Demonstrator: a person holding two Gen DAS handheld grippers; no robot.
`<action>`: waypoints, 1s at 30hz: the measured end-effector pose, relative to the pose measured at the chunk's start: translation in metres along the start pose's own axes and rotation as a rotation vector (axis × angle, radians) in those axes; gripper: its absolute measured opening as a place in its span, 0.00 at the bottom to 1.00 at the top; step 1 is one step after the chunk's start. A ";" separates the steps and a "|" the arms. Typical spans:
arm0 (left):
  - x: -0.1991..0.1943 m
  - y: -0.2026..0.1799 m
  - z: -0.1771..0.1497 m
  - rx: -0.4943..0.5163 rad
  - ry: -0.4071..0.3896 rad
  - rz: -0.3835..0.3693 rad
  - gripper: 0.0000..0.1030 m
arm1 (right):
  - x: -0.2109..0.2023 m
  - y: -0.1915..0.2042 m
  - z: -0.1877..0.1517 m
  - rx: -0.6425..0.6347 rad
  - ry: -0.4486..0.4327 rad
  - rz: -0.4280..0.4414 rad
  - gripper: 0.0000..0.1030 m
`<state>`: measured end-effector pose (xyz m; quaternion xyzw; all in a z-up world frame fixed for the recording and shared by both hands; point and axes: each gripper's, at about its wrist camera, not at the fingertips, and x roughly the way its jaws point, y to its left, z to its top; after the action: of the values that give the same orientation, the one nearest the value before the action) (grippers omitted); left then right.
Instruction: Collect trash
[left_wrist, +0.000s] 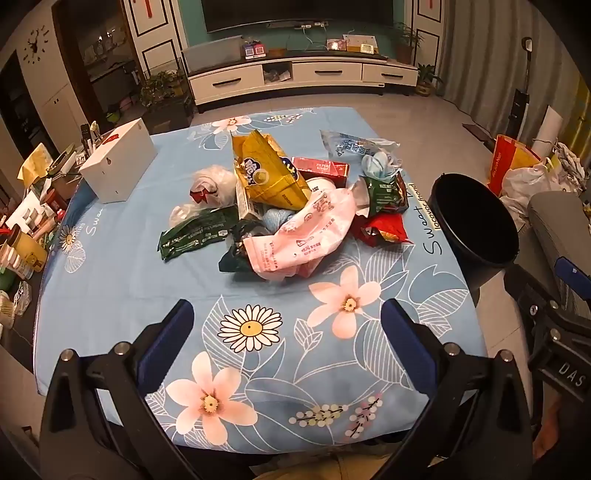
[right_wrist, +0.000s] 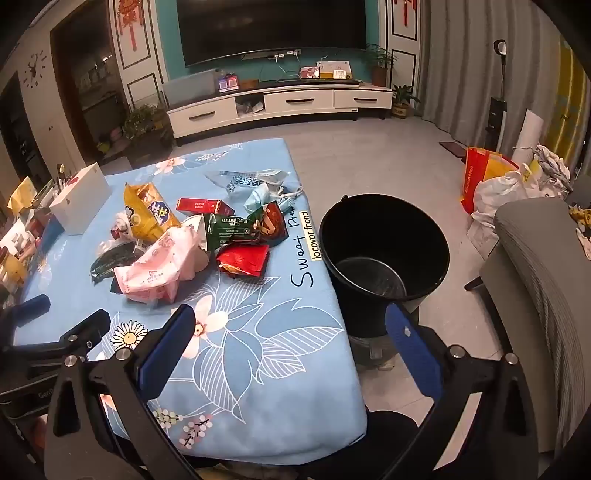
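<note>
A desk with a light blue flowered cloth (left_wrist: 122, 280) carries a heap of trash in its middle. In the heap lie a big yellow crinkly snack bag (left_wrist: 271, 173), a flat red cardboard box (left_wrist: 320, 167), a soft pink plastic bag (left_wrist: 306, 230), a long dark green wrapper (left_wrist: 195, 232), a green wafer wrapper (right_wrist: 236, 227), a shiny red foil wrapper (right_wrist: 243, 260), a crumpled pale blue face mask (left_wrist: 378, 164) and a clear printed plastic bag (left_wrist: 351, 146). A white cardboard box (left_wrist: 118, 164) sits apart from the heap, near the desk's left edge. Past that edge stand many small bottles and packs (too small and blurry to name).

A round black plastic bucket (right_wrist: 384, 247) stands on the floor just beside the desk's right edge, and it looks empty, though its bottom is dim. A grey chair (right_wrist: 535, 295) is to the right of the bucket.

The left tool (left_wrist: 288, 314) hangs over the near part of the cloth with its blue fingers (left_wrist: 168, 336) spread wide, holding nothing and touching nothing. The right tool (right_wrist: 290, 321) hangs over the desk's near right corner, also wide open and empty. The heap lies ahead of both.
</note>
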<state>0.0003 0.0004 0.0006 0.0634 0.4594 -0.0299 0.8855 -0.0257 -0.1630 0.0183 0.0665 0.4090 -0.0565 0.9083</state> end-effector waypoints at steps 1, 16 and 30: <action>0.000 0.000 0.000 -0.001 -0.002 -0.001 0.98 | 0.000 0.001 0.000 0.001 0.000 0.002 0.97; -0.004 0.008 -0.004 -0.016 -0.010 0.000 0.98 | 0.002 0.009 -0.001 -0.024 0.013 0.005 0.97; -0.001 0.008 -0.007 -0.019 -0.003 -0.007 0.98 | 0.006 0.011 -0.003 -0.030 0.017 0.007 0.97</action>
<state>-0.0049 0.0089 -0.0018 0.0533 0.4586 -0.0289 0.8866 -0.0220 -0.1519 0.0131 0.0551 0.4175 -0.0465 0.9058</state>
